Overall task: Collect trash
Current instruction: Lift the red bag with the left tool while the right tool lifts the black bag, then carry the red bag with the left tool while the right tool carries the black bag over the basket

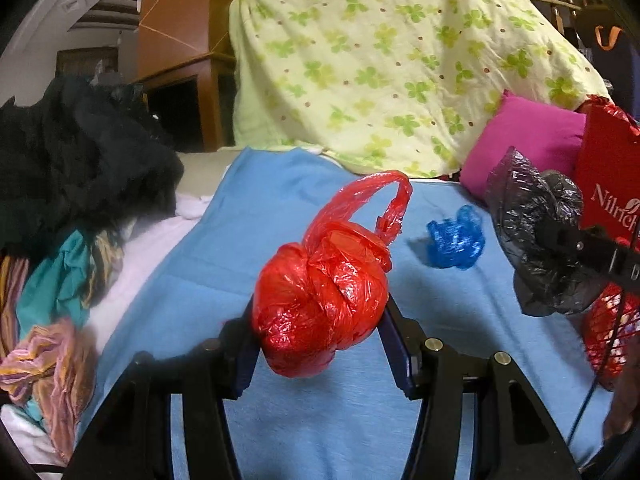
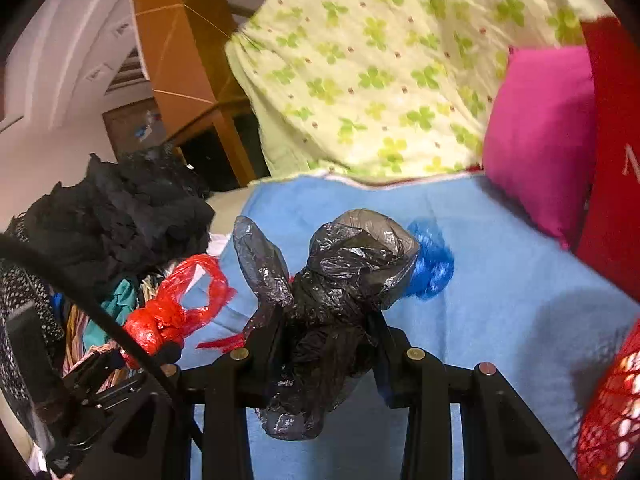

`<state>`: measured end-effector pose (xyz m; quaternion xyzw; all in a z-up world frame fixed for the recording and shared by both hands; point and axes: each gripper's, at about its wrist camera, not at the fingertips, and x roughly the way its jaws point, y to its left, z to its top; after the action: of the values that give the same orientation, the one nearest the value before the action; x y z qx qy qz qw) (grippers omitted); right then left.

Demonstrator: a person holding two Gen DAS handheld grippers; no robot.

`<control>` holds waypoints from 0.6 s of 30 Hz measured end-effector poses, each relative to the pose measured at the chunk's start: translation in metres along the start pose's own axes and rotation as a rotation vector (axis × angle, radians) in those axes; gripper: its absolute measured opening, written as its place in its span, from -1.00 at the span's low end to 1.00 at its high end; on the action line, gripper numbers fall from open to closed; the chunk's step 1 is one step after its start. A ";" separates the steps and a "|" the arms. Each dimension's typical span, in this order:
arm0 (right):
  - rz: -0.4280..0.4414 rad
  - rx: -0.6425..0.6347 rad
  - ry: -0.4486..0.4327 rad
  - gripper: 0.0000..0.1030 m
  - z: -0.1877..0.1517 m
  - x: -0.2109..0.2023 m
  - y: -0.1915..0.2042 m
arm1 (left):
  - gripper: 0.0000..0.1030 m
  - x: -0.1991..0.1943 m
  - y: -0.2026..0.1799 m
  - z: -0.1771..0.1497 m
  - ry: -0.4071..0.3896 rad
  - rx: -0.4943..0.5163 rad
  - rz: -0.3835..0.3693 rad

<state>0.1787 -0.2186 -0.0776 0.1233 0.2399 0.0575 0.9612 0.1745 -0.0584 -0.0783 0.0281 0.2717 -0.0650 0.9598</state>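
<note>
My left gripper is shut on a balled-up red plastic bag and holds it above the blue blanket. The red bag also shows in the right wrist view, at the left. My right gripper is shut on a crumpled black plastic bag, which also shows in the left wrist view at the right. A crumpled blue plastic bag lies on the blanket between them; in the right wrist view the blue bag sits just behind the black bag.
A clover-print sheet covers a mound at the back. A pink pillow and a red paper bag stand at the right. A red mesh bag sits at the lower right. A clothes pile lies at the left.
</note>
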 end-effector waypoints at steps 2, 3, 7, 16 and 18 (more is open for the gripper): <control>-0.005 -0.022 -0.033 -0.23 0.002 -0.011 0.002 | 0.10 -0.011 -0.009 0.006 -0.013 0.015 0.020; -0.007 -0.033 -0.051 -0.23 0.002 -0.018 0.002 | 0.10 -0.018 -0.014 0.009 -0.021 0.027 0.030; -0.018 -0.054 -0.113 -0.23 0.001 -0.046 0.000 | 0.10 -0.039 -0.030 0.013 -0.041 0.056 0.044; -0.042 -0.048 -0.211 -0.23 -0.013 -0.105 -0.014 | 0.11 -0.072 -0.064 0.018 -0.072 0.116 0.030; -0.044 -0.037 -0.222 -0.23 -0.017 -0.115 -0.018 | 0.11 -0.079 -0.069 0.020 -0.083 0.123 0.020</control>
<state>0.0711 -0.2521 -0.0452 0.1059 0.1335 0.0265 0.9850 0.1079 -0.1198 -0.0212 0.0871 0.2269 -0.0732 0.9673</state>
